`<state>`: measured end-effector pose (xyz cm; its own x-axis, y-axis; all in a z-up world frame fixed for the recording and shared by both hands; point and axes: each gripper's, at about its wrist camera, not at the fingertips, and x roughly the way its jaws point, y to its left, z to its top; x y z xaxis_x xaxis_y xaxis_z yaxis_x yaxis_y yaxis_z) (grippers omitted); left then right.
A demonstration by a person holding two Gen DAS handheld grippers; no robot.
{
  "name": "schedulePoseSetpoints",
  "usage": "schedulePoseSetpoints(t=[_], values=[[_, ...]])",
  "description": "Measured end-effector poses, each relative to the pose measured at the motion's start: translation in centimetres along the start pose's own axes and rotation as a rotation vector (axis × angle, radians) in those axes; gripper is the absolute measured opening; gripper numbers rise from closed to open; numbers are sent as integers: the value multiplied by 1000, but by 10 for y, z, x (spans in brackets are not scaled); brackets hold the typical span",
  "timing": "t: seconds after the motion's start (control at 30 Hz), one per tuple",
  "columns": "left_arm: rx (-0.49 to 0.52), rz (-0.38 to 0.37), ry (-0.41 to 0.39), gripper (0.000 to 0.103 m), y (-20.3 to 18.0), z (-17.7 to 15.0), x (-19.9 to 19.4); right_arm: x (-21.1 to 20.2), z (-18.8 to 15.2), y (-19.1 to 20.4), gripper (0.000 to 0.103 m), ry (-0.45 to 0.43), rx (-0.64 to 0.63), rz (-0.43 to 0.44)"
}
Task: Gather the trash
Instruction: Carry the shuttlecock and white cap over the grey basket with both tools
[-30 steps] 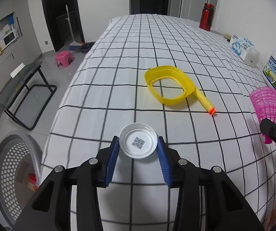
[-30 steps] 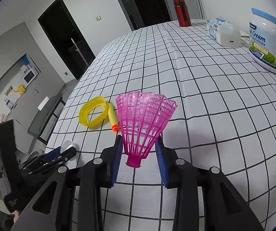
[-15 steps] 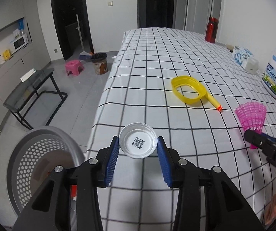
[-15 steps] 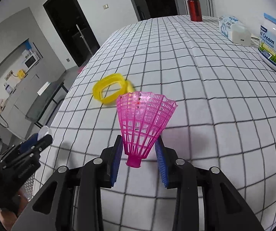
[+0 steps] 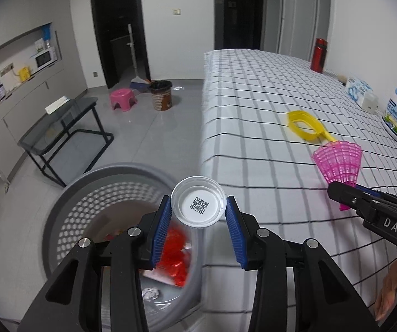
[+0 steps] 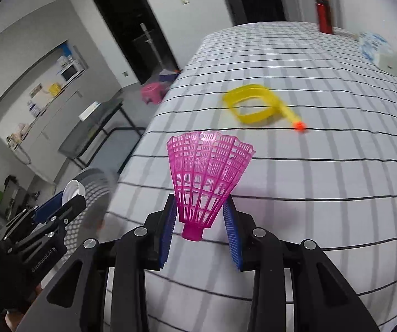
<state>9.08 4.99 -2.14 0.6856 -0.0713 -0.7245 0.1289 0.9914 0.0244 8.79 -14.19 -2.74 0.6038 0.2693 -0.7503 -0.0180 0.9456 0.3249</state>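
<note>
Left gripper (image 5: 198,215) clamps white lid (image 5: 198,202) above grey basket (image 5: 68,193); right gripper (image 6: 200,221) clasps pink shuttlecock (image 6: 208,171).

The left hand-held gripper (image 5: 198,222) points forward and down, its blue pads (image 5: 161,232) closed on a round white lid (image 5: 198,201). To its right, the right hand-held gripper (image 6: 200,228) pinches a pink shuttlecock (image 6: 208,177) near its base.
</note>
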Motion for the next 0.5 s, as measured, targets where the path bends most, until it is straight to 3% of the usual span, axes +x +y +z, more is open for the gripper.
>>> schedulePoseSetpoints(t=[0.5], values=[[-143, 76, 43, 39, 97, -34, 2, 43, -13, 111, 33, 89, -180, 95]])
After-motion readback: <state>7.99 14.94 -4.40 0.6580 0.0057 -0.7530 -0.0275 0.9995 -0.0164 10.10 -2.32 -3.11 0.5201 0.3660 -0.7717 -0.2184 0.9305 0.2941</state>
